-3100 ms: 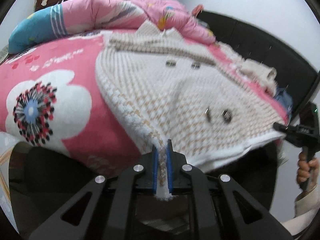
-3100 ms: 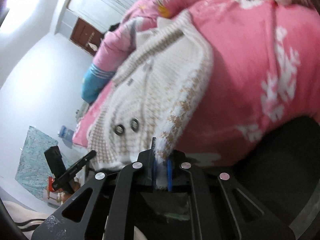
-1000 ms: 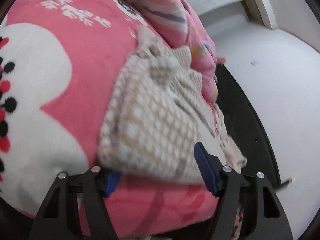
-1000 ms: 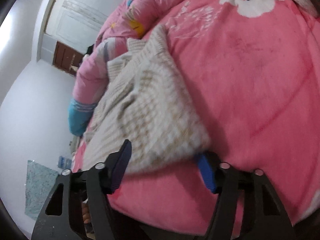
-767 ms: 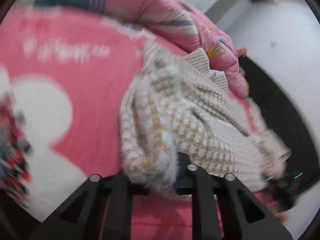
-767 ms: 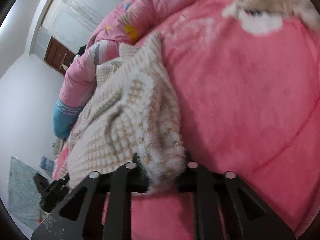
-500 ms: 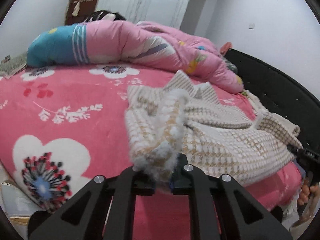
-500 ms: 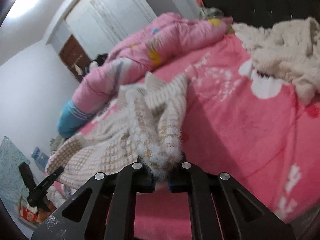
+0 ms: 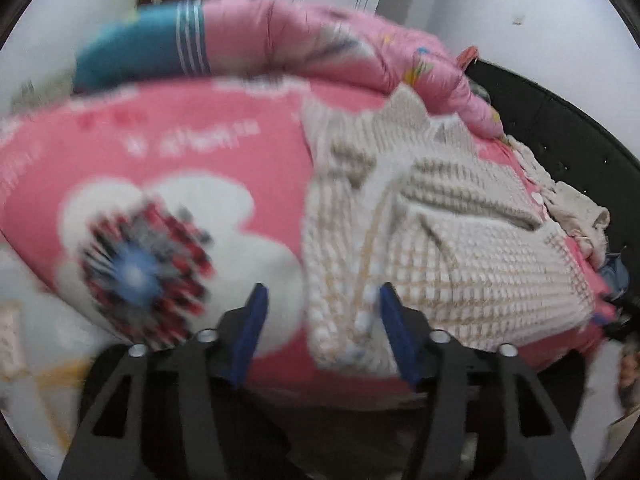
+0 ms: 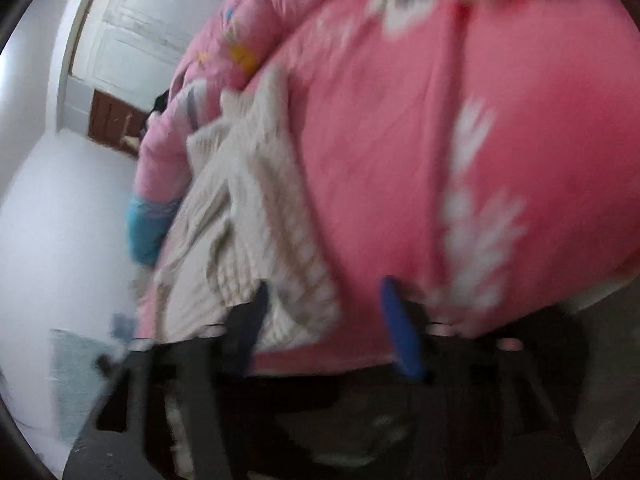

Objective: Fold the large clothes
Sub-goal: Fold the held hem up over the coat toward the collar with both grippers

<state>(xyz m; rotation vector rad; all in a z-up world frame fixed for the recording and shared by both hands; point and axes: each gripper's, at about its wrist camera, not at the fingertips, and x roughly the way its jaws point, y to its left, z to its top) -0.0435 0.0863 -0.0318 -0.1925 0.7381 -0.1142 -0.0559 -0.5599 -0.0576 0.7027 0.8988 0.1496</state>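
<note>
Both claws, left (image 9: pixel 320 332) and right (image 10: pixel 324 320), are spread and hold nothing. Ahead of them the sweater (image 9: pixel 432 240) lies folded on the blanket (image 9: pixel 192 160). One fold seems finished; next needs a fresh grip on an edge.

Cream-beige checked cardigan (image 9: pixel 440 240), pink floral blanket (image 9: pixel 192 184)

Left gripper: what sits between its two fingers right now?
In the left wrist view the left gripper stands open, and between its blue fingers lie the near corner of the folded knit sweater and a strip of pink blanket.
</note>
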